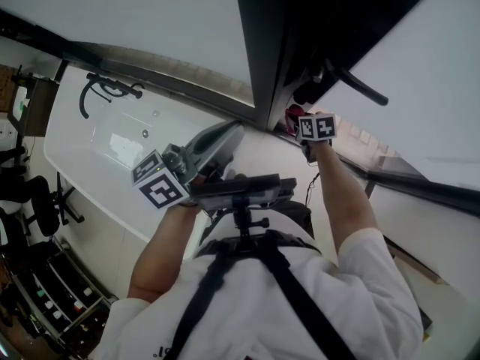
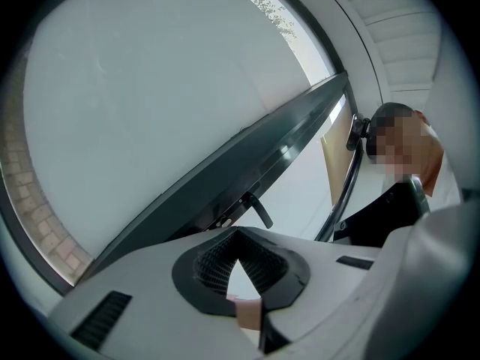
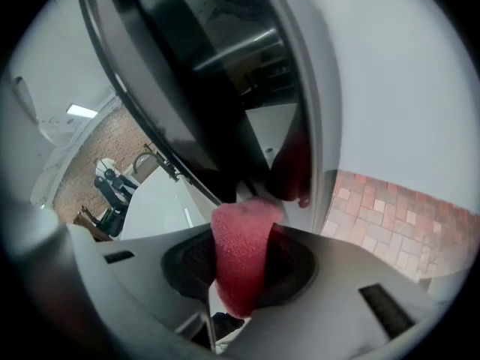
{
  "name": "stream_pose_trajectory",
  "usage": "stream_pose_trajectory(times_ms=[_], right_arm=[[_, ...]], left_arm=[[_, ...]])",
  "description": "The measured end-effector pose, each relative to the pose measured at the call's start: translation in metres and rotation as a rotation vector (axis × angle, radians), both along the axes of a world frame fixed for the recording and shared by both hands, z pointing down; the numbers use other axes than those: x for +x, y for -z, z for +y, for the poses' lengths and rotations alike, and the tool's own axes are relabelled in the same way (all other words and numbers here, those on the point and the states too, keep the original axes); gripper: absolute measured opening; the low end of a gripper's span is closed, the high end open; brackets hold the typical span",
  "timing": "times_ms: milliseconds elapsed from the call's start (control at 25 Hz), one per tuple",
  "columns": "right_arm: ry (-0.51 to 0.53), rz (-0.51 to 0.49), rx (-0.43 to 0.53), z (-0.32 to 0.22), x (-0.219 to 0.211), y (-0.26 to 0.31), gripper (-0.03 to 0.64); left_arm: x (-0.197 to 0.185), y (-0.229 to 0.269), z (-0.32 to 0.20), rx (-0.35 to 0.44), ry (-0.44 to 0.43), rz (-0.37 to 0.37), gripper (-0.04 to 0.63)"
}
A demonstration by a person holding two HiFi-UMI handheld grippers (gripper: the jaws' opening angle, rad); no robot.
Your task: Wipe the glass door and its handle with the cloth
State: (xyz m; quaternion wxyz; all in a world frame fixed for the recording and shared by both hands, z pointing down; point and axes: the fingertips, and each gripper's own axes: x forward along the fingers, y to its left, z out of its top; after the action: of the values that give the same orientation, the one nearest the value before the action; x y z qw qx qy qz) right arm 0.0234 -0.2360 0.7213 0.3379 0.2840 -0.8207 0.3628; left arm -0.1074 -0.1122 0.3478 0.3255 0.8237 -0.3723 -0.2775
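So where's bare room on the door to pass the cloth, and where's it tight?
Bare: the left pane, wide, up to the dark frame; the right pane beyond the handle. Tight: at the frame beside the handle, where the right tool holds the cloth.

We see a white worktop (image 1: 82, 163) with a black chair (image 1: 41, 208) beside it, a lit ceiling light (image 3: 81, 111), and brick paving (image 3: 390, 216) outdoors.
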Motion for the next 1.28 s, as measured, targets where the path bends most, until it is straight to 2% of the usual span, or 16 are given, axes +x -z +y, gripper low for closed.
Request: stream_pose_trajectory(times_ms=[240, 720, 1040, 1280], right_arm=[[-0.110, -0.104, -0.046, -0.019, -0.004, 0.007, 0.092], [-0.212, -0.295, -0.122, -0.032, -0.005, 0.025, 0.087], [-0.201, -0.360, -0.111, -0.031, -0.007, 0.053, 0.086], [-0.180, -0.410, -0.093, -0.032, -0.012, 0.077, 0.086]], left_arm=[[-0.002, -0.001, -0.001, -0.008, 0.005, -0.009, -0.008], [0.001, -0.006, -0.004, -0.012, -0.016, -0.006, -0.008], [0.002, 0.002, -0.009, 0.008, -0.014, -0.050, -0.008], [0.007, 0.003, -0.010, 0.010, -0.043, -0.030, -0.008]])
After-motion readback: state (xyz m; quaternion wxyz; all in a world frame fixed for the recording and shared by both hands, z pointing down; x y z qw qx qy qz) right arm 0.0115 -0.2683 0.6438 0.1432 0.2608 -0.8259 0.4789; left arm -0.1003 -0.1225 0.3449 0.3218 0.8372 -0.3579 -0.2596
